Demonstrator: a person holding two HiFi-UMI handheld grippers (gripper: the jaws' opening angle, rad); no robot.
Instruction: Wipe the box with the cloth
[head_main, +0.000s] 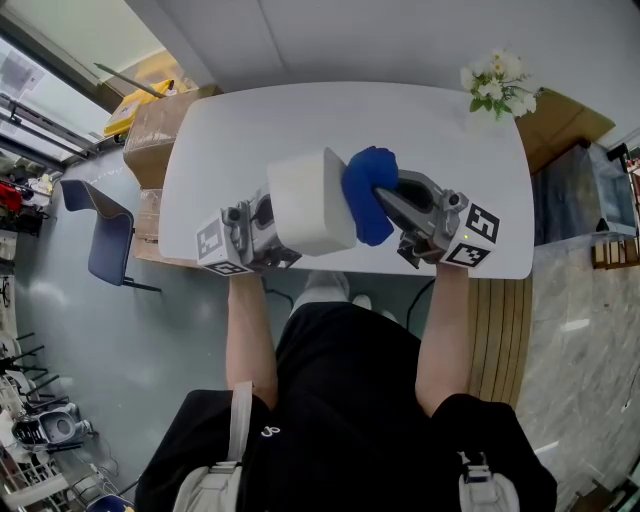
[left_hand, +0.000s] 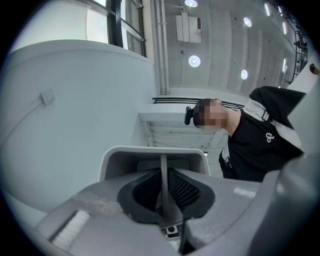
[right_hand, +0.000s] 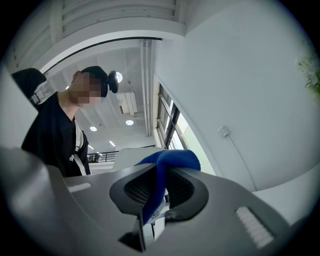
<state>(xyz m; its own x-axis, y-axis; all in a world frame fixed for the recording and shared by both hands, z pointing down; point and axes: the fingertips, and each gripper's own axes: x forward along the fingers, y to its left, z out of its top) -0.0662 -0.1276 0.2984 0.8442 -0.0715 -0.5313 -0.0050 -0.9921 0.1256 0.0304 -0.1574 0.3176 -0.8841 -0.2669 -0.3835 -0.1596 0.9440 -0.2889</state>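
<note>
Cartons (head_main: 155, 125) of brown cardboard and a blue chair (head_main: 105, 235) stand on the floor left of the white table (head_main: 300, 120). Above the table's near edge, the left gripper (head_main: 268, 226) holds the white box (head_main: 310, 200) raised. In the left gripper view its jaws (left_hand: 163, 185) are clenched on a thin upright wall of the box (left_hand: 150, 155). Pressed against the box's right face is the blue cloth (head_main: 368, 192), bunched into a rounded wad. The right gripper (head_main: 395, 205) grasps it from the right. In the right gripper view the cloth (right_hand: 172, 159) is pinched between the closed pads (right_hand: 137, 190) and bulges out past them. White flowers (head_main: 497, 82) stand at the table's far right corner.
</note>
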